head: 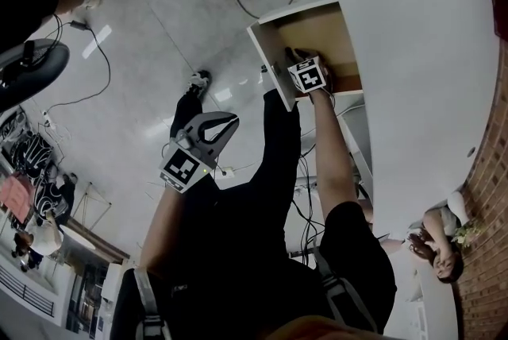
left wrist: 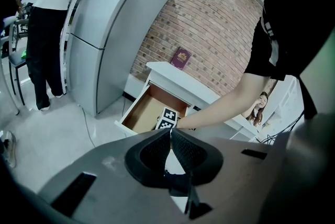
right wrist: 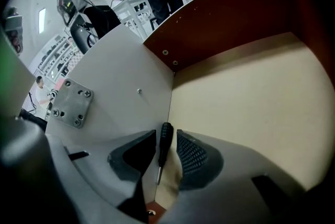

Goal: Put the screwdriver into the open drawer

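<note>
**Screwdriver inside drawer, claw open around it: withdrawal risk noted**

The right gripper [right wrist: 166, 135] is reaching steeply down into the open drawer [right wrist: 225, 24]. Its jaws are standing apart, and neither pad is pressing on anything. The screwdriver [right wrist: 164, 147] is sitting between them, inside the drawer, along the seam where the drawer's white panel [right wrist: 120, 92] is meeting the drawer floor. Its black handle is pointing away from the gripper and its shaft back toward it. Whether it is lying fully settled on the floor is not something the views are confirming.

The left gripper [left wrist: 170, 132] is hanging well apart from the drawer, out over the room floor, with its jaws together and nothing between them.

In my judgement the placement is essentially made, and what is outstanding is a clean withdrawal. Hazards:

- The tool is lying close between both pads. A sideways drift while lifting is likely to catch the handle and drag it up or out of the drawer.
- The jaw nearer the white panel is running close to it, so a tilt is risking a knock against that panel.
- The round handle is liable to roll across the drawer floor if nudged.
</note>
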### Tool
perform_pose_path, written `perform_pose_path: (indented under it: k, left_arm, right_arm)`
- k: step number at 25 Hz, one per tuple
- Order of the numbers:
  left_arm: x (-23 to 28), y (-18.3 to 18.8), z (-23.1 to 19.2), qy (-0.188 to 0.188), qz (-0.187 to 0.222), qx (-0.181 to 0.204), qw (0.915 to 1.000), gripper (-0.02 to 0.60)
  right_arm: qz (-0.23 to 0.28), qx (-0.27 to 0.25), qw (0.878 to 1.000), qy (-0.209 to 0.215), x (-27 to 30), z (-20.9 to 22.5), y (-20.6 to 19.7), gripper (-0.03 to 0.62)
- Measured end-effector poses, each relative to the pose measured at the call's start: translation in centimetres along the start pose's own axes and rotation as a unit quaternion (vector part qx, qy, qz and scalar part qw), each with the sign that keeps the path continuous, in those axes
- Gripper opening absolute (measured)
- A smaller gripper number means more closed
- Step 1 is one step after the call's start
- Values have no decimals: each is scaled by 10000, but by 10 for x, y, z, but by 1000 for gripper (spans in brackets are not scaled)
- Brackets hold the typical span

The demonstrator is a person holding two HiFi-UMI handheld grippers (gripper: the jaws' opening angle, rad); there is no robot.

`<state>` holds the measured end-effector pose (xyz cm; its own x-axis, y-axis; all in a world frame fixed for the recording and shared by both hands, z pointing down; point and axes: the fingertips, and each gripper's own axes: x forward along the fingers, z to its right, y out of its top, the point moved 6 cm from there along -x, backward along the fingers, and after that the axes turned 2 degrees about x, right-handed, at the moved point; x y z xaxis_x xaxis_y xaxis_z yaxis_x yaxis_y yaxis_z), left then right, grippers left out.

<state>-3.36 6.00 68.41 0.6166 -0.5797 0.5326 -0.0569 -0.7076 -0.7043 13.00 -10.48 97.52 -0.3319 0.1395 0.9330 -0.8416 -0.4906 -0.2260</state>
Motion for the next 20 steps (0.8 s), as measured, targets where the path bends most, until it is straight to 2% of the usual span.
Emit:
perform_pose_path:
  k: [4, 9, 14, 20]
  left_arm:
    - [-4, 7, 3, -62, 11, 66, 10000, 21]
    - [-15, 28, 12, -179, -16, 387, 9991, 23]
    - [-29, 50, 18, -275, 47, 636, 9976, 22]
    - [-46, 74, 39, -436, 144, 798, 9958, 21]
  right_arm:
    - [78, 99, 9999, -15, -19, -6, 4, 175]
    - [72, 199, 9998, -68, -53, -27, -2, 64]
    - [511, 303, 9980, -211, -99, -53, -5, 57]
    - [836, -118, 9957, -392, -159, -97, -15, 57]
